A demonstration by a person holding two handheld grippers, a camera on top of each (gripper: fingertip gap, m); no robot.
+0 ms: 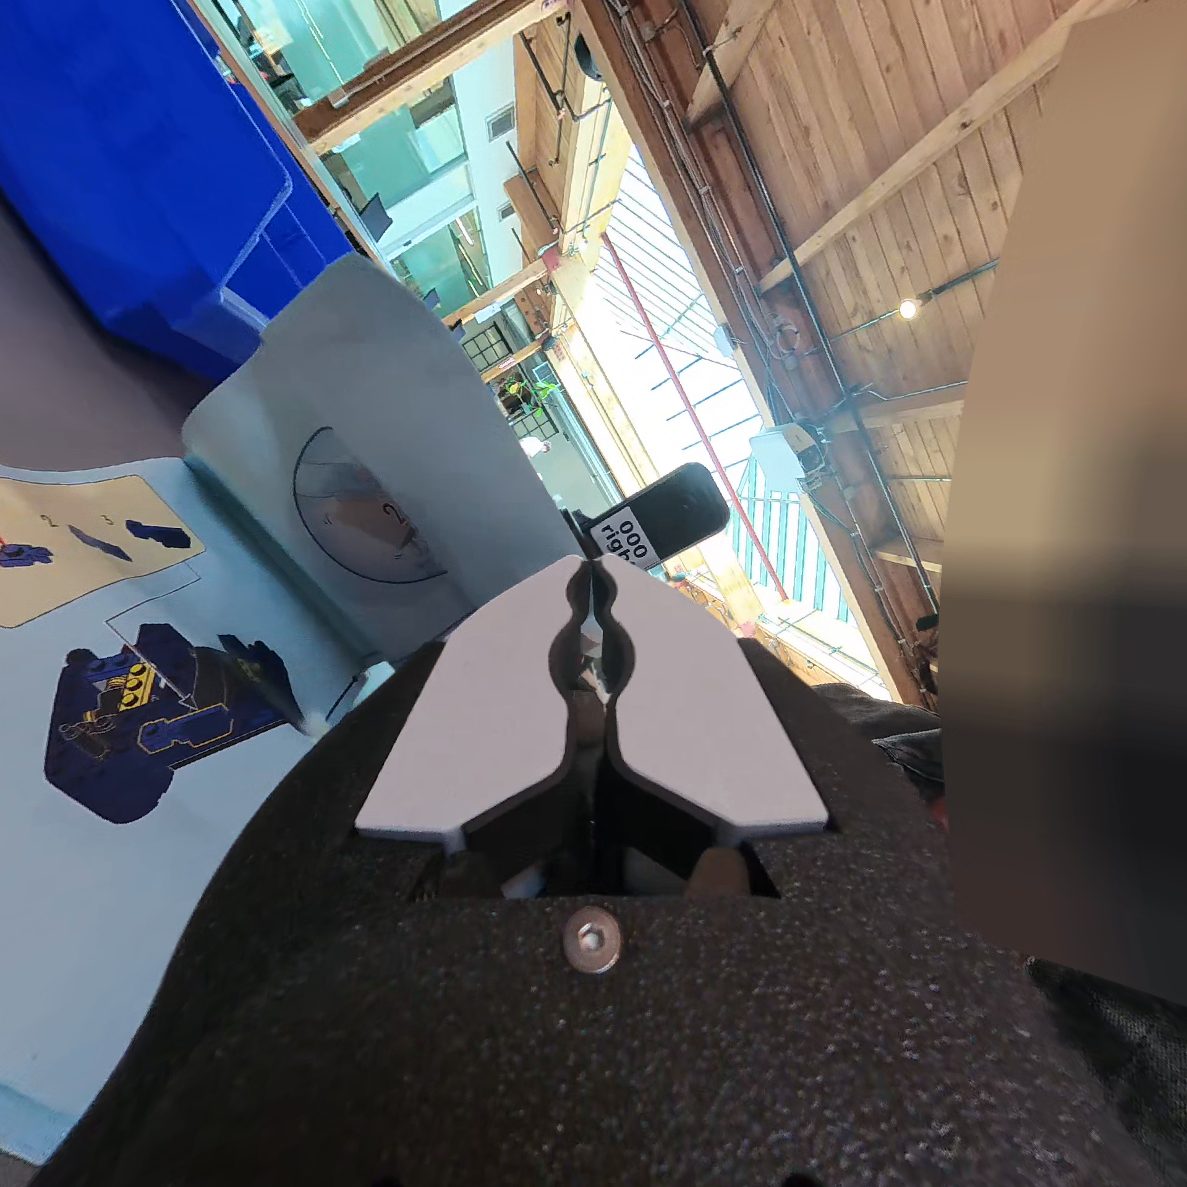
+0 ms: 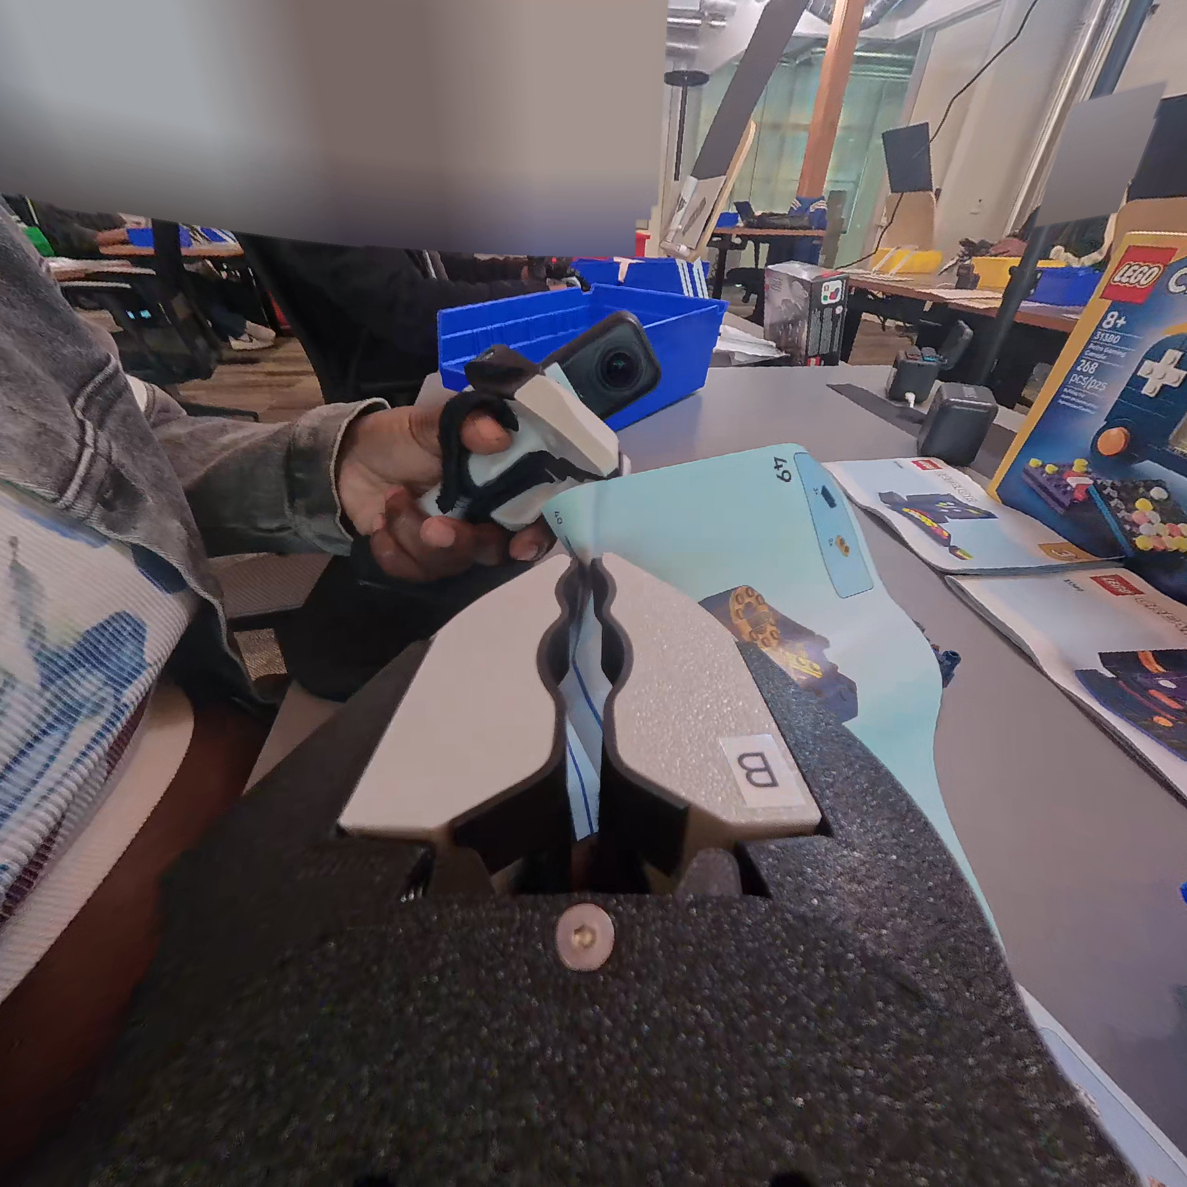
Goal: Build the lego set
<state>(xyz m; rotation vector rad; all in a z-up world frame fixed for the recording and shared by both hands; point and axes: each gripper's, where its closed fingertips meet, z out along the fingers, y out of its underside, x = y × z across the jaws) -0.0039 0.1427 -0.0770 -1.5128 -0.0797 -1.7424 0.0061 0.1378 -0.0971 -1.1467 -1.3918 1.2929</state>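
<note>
Two claws share one thin sheet here: a pale blue page (image 2: 738, 546) of a building-instruction booklet (image 1: 128, 642), lifted off the open spread and curling upward above the worktop (image 2: 1060, 867). Our right claw (image 2: 588, 568) is closed on that page, its edge running down between the two pale fingers (image 2: 674, 694), which press on it from both sides. Our left claw (image 2: 616, 472), gripped in a hand (image 2: 411, 488) with a grey sleeve, has its tip at the upper corner of the same page; from its own camera the fingers (image 1: 501, 694) meet at the tip with a thin pale strip showing between them, so we judge it shut on the page as well. As we see it, handling this well means keeping both grips light and moving them together, since paper pulled between two pinch points may tear or crease near the spine. We would let the sheet keep its natural curve and avoid twisting either wrist against the other. Further out, two closed booklets (image 2: 950, 514) lie on the worktop to the right, beside a boxed toy set (image 2: 1124, 398). A blue bin (image 2: 578, 334) stands behind, and dark chargers (image 2: 957, 424) sit near the far edge.
</note>
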